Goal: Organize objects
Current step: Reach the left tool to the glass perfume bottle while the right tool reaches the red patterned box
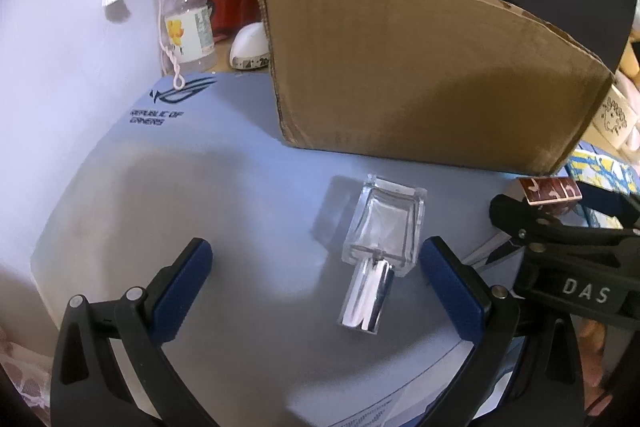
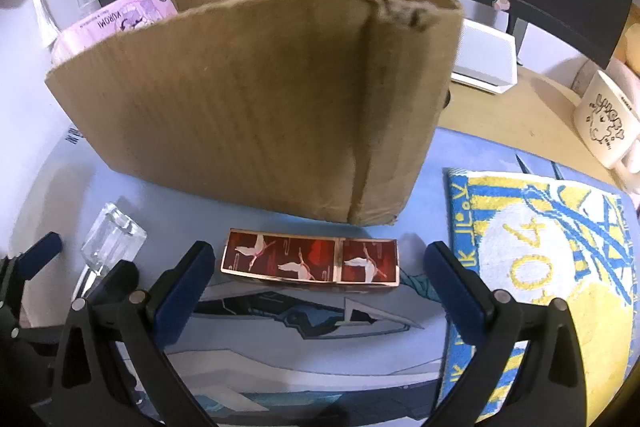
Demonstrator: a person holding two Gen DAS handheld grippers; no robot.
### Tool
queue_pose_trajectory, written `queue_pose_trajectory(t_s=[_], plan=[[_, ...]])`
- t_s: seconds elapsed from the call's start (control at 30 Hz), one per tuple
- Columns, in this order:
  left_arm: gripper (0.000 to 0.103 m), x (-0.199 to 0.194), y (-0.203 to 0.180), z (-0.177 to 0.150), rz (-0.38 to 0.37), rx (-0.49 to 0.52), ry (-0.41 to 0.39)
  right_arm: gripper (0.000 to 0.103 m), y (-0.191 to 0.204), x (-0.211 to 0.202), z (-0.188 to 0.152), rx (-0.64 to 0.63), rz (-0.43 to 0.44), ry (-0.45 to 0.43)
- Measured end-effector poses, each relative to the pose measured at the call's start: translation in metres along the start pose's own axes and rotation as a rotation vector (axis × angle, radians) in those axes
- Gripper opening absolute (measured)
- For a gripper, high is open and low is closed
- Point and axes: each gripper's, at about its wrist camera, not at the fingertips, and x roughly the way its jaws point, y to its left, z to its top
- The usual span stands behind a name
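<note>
Both tools gape empty: left tool (image 1: 316,283) straddles a toppled glass bottle (image 1: 380,239), which could skid; right tool (image 2: 320,283) faces a red case (image 2: 310,262).

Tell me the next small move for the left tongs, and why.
Probably ease the left tongs forward and close on the glass bottle. They are open, the bottle lies on its side on the mat between the fingers but off toward the right one, and nothing is held. The box stands just behind.
</note>
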Motion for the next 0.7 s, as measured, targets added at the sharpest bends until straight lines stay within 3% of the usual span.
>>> queue_pose_trajectory(t_s=[0.37,0.43,0.47,0.57,0.6,0.63,0.7], plan=[[0.099,-0.004,-0.003,-0.001,-0.021,0.028,-0.011,0.103,0.0,-0.002,-0.003,0.007,-0.007,-0.024],[0.09,-0.005,-0.005,-0.002,-0.04,0.04,-0.02,0.103,-0.001,-0.004,-0.004,0.012,-0.014,-0.033],[0.087,-0.005,-0.006,-0.001,-0.054,0.046,-0.021,0.098,-0.002,-0.005,-0.005,0.021,-0.029,-0.044],[0.053,-0.007,-0.008,0.0,-0.086,0.052,-0.031,0.082,-0.001,-0.009,-0.008,0.015,-0.04,-0.065],[0.038,-0.008,-0.009,0.0,-0.093,0.06,-0.033,0.079,0.001,-0.01,-0.009,0.005,-0.032,-0.074],[0.031,-0.008,-0.009,0.0,-0.095,0.056,-0.031,0.079,0.003,-0.011,-0.009,-0.007,-0.032,-0.076],[0.031,-0.007,-0.006,0.001,-0.091,0.041,-0.028,0.079,0.004,-0.011,-0.009,-0.017,-0.02,-0.076]])
